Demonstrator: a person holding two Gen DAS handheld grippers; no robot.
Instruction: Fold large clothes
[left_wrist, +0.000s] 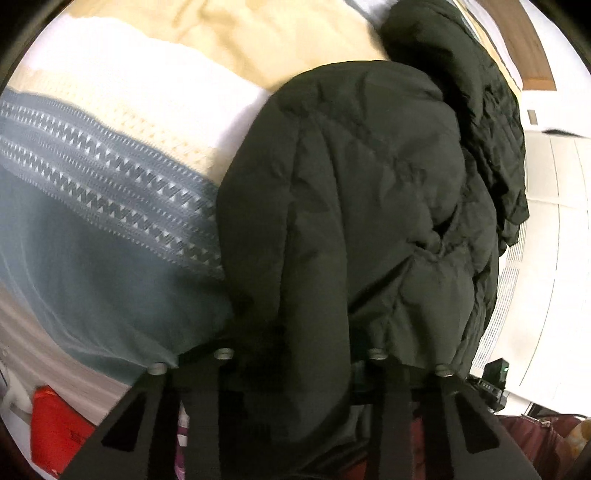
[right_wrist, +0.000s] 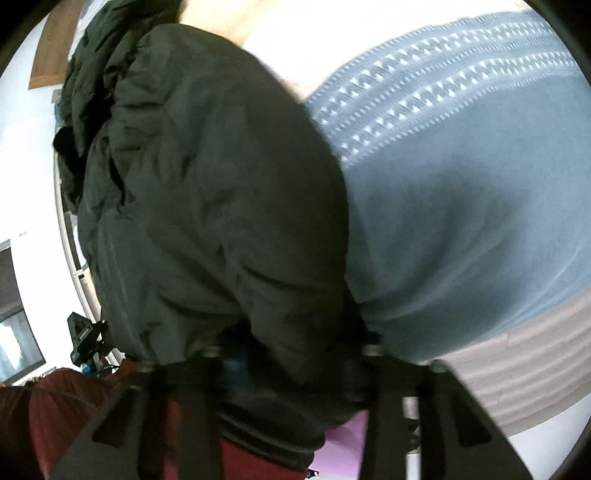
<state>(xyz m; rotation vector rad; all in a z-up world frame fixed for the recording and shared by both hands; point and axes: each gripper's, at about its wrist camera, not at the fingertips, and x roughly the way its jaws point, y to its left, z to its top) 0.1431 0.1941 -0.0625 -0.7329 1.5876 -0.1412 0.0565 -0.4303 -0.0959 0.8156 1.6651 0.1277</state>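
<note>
Dark green padded jacket (left_wrist: 354, 206) drapes between and over both tongs, left gripper (left_wrist: 299, 354) and right gripper (right_wrist: 291, 350) each pinching its fabric, above a blue patterned blanket (right_wrist: 461, 184).

Left gripper (left_wrist: 299, 354): fingers spread, tips buried, apparently clamped on fabric. Right gripper (right_wrist: 291, 350): likewise spread, tips hidden; grip state unclear.

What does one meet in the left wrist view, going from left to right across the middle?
Blue patterned blanket → dark green puffer jacket → white wall.
</note>
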